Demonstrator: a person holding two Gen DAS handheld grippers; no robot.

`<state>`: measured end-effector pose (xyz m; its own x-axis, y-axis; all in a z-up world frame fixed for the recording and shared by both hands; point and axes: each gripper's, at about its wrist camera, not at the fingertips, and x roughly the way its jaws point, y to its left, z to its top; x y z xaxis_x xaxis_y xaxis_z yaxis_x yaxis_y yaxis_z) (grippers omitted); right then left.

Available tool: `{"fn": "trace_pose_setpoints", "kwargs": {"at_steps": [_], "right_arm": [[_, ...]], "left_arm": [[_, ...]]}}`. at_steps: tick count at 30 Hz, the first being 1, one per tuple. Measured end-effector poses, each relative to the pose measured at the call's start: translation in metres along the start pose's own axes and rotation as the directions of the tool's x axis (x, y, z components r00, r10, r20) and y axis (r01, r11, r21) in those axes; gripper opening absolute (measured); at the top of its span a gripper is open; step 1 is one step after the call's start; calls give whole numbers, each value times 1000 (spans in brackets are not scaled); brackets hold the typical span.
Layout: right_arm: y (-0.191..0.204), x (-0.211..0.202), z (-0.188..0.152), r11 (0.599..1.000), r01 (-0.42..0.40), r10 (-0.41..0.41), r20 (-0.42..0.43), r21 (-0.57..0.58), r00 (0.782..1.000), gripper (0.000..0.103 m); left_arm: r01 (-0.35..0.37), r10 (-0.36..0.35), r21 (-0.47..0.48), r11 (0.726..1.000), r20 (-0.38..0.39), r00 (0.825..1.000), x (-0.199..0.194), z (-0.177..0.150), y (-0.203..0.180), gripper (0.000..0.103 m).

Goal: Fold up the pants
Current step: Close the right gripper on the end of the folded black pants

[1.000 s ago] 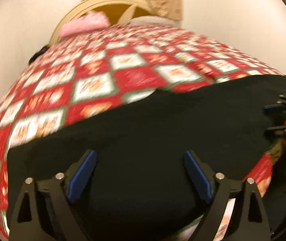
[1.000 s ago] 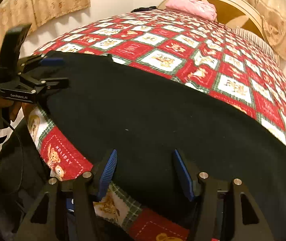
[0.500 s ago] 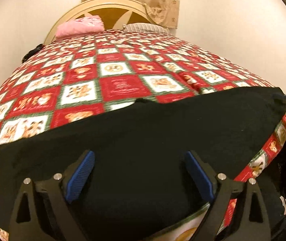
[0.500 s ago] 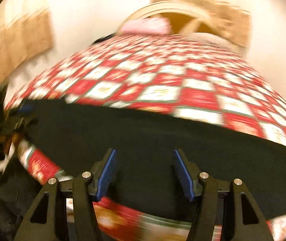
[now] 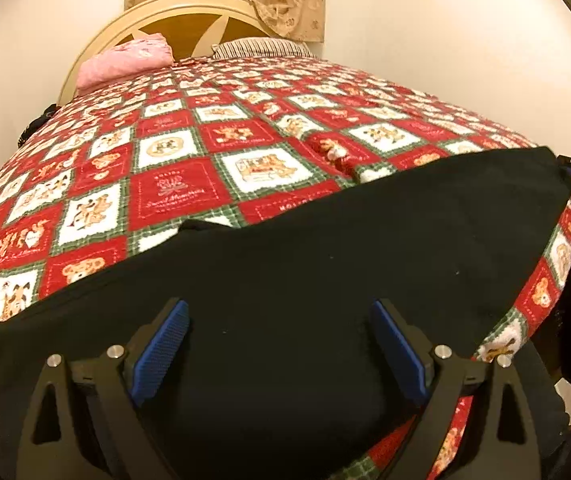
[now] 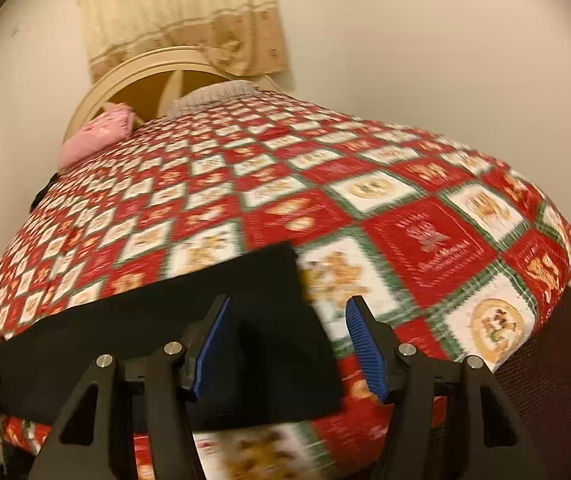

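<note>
The right gripper has swung along the black pants to their end edge, jaws spread and holding nothing, where a second ago it faced their middle. The left gripper, also spread and empty, hovers over the pants lying flat across the quilt. Both seem positioned for an end-to-end fold.

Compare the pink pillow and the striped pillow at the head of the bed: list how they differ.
The pink pillow is plain pink; the striped pillow is grey with fine stripes. The pink pillow lies on the left, raised and tilted against the headboard; the striped pillow lies to its right, flatter and partly tucked behind the patterned quilt. The pink one shows more of itself. Both rest at the head of the bed, far from the black pants.
</note>
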<state>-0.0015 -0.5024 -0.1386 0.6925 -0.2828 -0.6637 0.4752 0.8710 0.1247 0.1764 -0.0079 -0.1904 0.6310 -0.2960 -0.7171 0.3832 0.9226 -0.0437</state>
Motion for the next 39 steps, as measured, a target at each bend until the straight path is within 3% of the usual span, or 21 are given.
{"fn": "trace_pose_setpoints", "kwargs": {"at_steps": [3, 10, 14, 22, 28, 34, 39], "right_arm": [[-12, 14, -1, 997, -64, 66, -30, 44, 997, 60], [-13, 27, 5, 997, -75, 76, -15, 21, 997, 53], [-2, 26, 2, 994, -104, 103, -36, -26, 994, 37], [-10, 34, 1, 994, -113, 113, -45, -8, 993, 37], [-4, 25, 1, 997, -71, 69, -45, -42, 997, 37], [-7, 13, -5, 997, -9, 7, -21, -76, 1000, 52], [-17, 14, -9, 998, -47, 45, -29, -50, 999, 53]], "left_arm": [[-13, 13, 4, 1000, -13, 1000, 5, -3, -1, 95], [-26, 26, 13, 1000, -16, 1000, 5, -2, -4, 98], [-24, 24, 12, 1000, -15, 1000, 7, -1, -5, 98], [-16, 16, 11, 1000, -11, 1000, 7, -1, -5, 100], [-6, 6, 7, 1000, -3, 1000, 5, -5, -4, 100], [-3, 3, 9, 1000, -1, 1000, 6, -5, -5, 101], [-10, 10, 16, 1000, -7, 1000, 7, -4, -6, 103]]}}
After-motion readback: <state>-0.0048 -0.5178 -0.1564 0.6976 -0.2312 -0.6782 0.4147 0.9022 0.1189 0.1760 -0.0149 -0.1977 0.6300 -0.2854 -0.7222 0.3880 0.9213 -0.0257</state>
